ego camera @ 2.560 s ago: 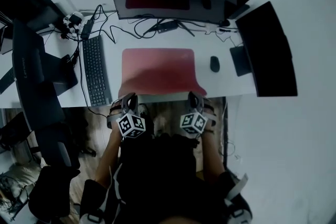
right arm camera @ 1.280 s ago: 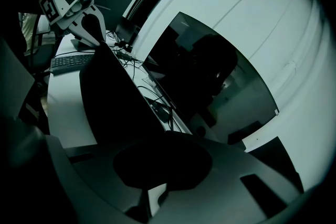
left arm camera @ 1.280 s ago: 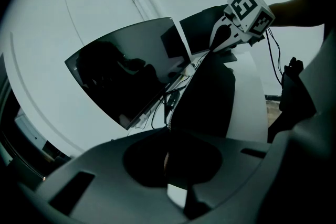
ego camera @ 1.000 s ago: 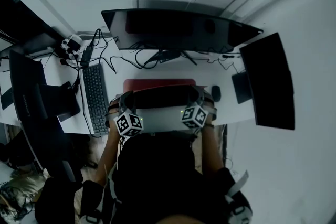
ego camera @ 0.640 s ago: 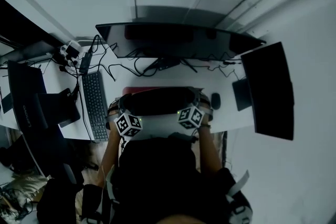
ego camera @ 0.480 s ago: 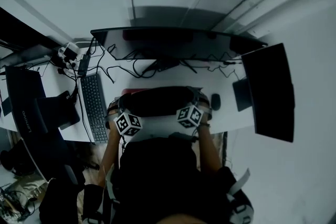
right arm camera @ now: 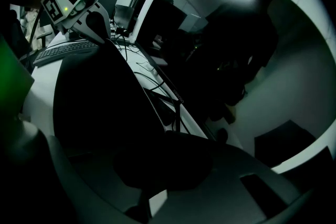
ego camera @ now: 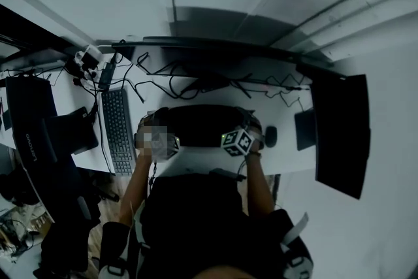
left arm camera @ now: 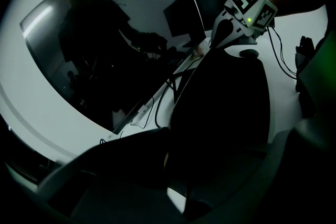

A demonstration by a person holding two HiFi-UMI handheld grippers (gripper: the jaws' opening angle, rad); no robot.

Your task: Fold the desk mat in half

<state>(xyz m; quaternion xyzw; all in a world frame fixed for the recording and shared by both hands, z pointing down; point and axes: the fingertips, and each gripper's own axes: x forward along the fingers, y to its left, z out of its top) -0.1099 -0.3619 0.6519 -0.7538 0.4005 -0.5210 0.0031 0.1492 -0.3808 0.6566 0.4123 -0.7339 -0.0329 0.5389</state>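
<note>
Head view: left gripper [ego camera: 151, 122] and right gripper [ego camera: 249, 125] hold the desk mat [ego camera: 199, 125] over the white desk [ego camera: 196, 158].
Both pairs of jaws are clamped narrow on mat corners; its dark underside faces up, between keyboard [ego camera: 116, 131] and mouse [ego camera: 270, 136].

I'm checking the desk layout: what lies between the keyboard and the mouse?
In the head view, between keyboard and mouse: the desk mat, dark underside up, gripped by the left hand-held gripper and the right hand-held gripper.
</note>
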